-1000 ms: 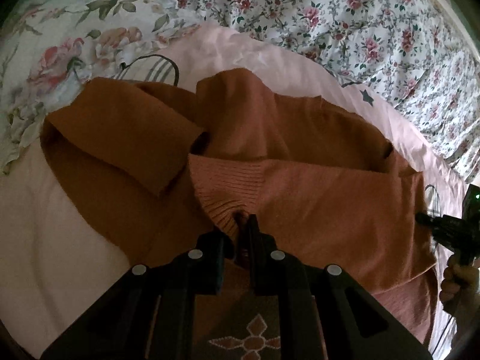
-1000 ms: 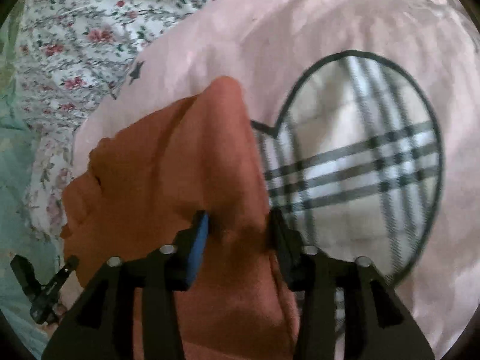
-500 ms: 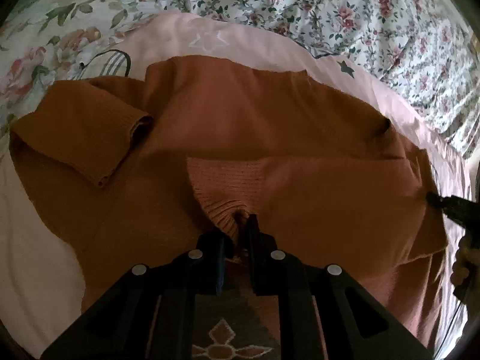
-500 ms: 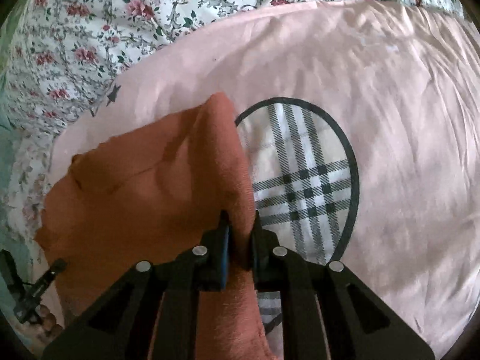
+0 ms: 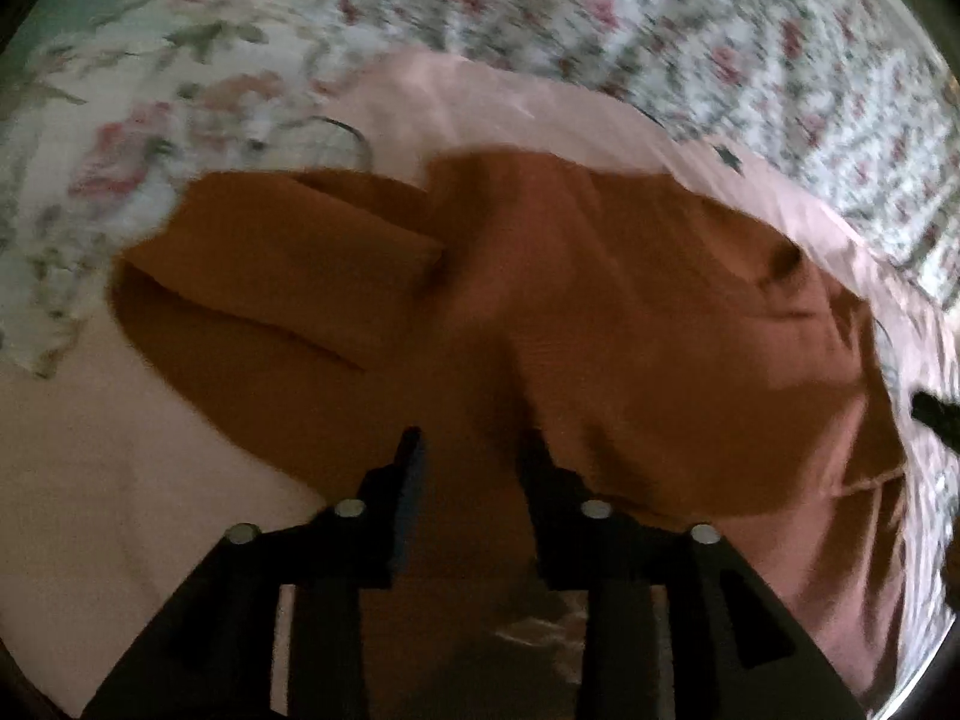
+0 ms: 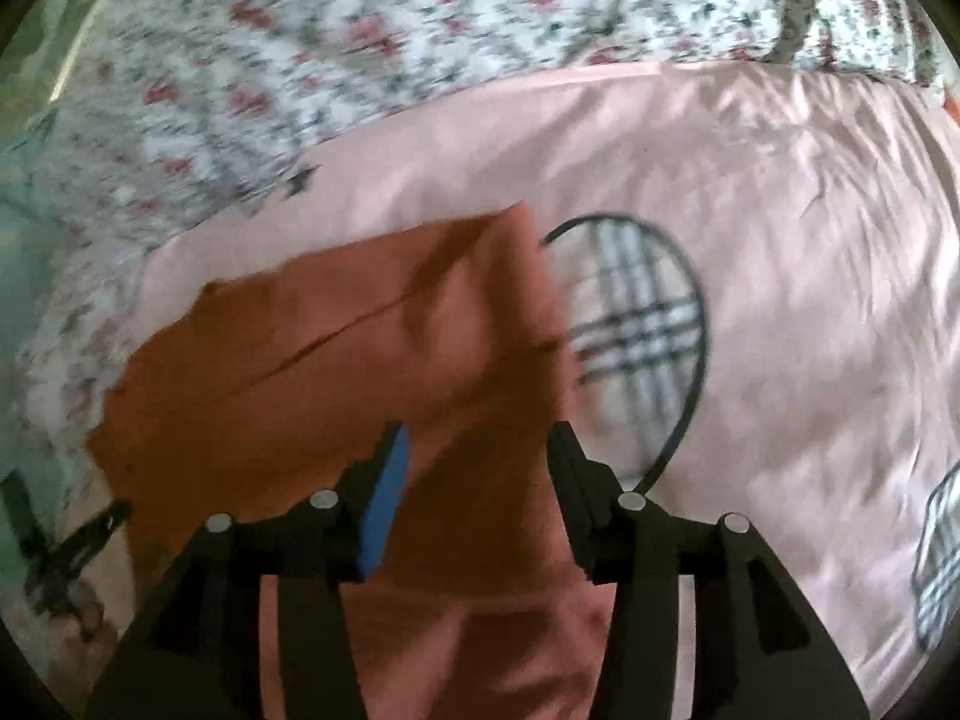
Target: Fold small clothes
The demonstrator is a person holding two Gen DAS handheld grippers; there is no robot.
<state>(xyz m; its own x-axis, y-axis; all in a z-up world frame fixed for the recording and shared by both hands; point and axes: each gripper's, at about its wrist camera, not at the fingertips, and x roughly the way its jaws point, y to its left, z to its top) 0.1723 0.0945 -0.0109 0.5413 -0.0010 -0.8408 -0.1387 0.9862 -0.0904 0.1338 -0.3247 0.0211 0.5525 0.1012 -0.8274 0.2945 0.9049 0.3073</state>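
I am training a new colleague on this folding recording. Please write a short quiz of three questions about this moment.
1. True or false: the left tongs are clamped shut on the sweater.
2. The sweater lies on: A) a pink sheet, B) a wooden table, C) a grey carpet.
3. What pattern fills the black-outlined shape beside the sweater in the right wrist view?

Key
1. False; their jaws are opening, no longer pinching the cloth.
2. A, the pink sheet.
3. Plaid stripes.
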